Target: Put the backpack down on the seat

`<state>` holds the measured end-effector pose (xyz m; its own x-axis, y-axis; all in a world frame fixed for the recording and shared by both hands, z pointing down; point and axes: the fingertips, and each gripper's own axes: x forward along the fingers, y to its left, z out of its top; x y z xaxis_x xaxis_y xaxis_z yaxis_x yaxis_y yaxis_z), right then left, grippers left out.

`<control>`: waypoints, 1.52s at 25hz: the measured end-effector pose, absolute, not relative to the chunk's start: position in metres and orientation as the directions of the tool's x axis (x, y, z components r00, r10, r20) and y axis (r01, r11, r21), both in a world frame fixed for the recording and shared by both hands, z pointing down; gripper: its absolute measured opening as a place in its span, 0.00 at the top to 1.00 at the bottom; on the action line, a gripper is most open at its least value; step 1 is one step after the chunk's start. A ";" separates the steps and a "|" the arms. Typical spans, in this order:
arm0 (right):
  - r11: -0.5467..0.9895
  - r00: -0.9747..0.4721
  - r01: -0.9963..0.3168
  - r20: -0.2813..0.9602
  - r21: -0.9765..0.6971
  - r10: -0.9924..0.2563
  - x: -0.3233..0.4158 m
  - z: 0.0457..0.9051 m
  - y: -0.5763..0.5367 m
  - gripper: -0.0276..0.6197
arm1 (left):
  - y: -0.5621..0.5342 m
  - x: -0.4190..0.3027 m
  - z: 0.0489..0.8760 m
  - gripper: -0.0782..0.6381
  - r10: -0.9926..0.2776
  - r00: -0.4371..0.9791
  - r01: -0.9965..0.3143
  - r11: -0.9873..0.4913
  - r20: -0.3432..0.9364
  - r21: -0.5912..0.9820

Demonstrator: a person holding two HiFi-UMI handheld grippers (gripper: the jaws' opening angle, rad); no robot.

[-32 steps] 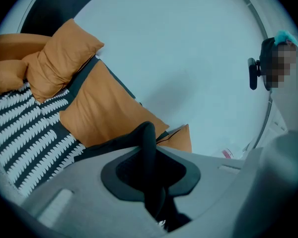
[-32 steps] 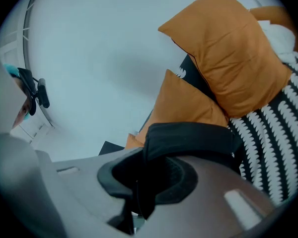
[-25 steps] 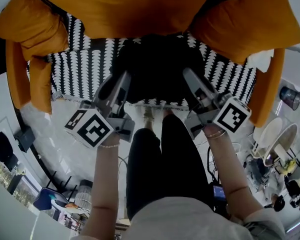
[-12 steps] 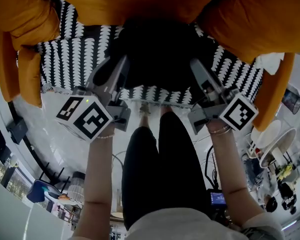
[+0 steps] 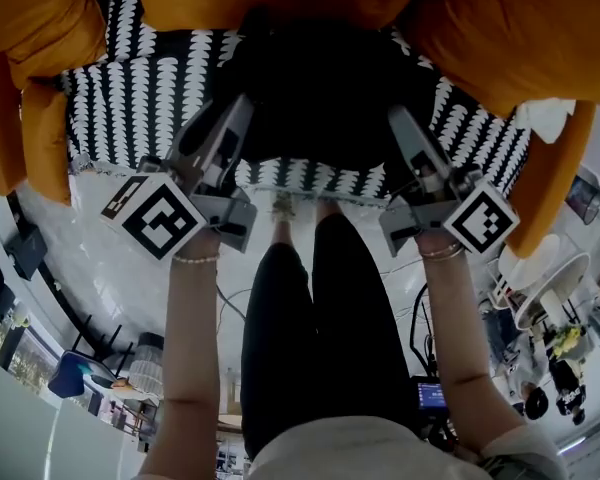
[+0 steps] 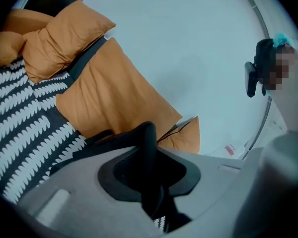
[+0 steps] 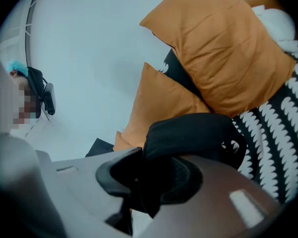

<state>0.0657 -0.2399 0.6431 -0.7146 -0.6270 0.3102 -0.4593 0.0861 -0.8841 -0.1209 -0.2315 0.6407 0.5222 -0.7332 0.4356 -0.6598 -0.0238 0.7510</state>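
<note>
- Head view: the backpack [image 5: 315,88] is a dark, soft mass over the middle of the seat [image 5: 150,118], towards the seat's back edge and under the orange cushions [image 5: 510,38]. We cannot tell whether its base bears fully on the seat. The left gripper [image 5: 238,116] and the right gripper [image 5: 398,126] reach in over the seat's front edge, one on each flank of the bag. The person's legs [image 5: 315,308] stand just in front of the seat.
- Left gripper view: the jaws are clamped on a thin strap [image 6: 148,140] of dark webbing, which rises from between the pads. The seat's patterned cover lies off to the left.
- Right gripper view: the jaws have just been opening, and a padded strap [image 7: 188,130] lies between them. The pads look to be touching it on both sides, so we judge this a slackened hold rather than a release. The seat's cover shows to the right, beyond the strap.
- Handling: we judge the bag to be limp fabric that sags from its straps and will slump once it is let go.
  - We cannot read its weight. A hold on each side suggests bulk more than fragility.
  - The straps are the sensible places to hold. The padded one fills the jaws and should not slip, while the thin webbing could slide if the grip eases.
  - Letting the base settle near the seat's back, against the cushions, should keep the bag from toppling towards the seat's front edge.
</note>
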 end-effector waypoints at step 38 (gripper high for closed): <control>-0.269 -0.351 -0.678 0.623 -0.684 -0.699 0.152 0.674 -0.171 0.56 | -0.182 -0.143 0.646 0.50 -0.700 0.392 -0.727 0.161 0.597 0.667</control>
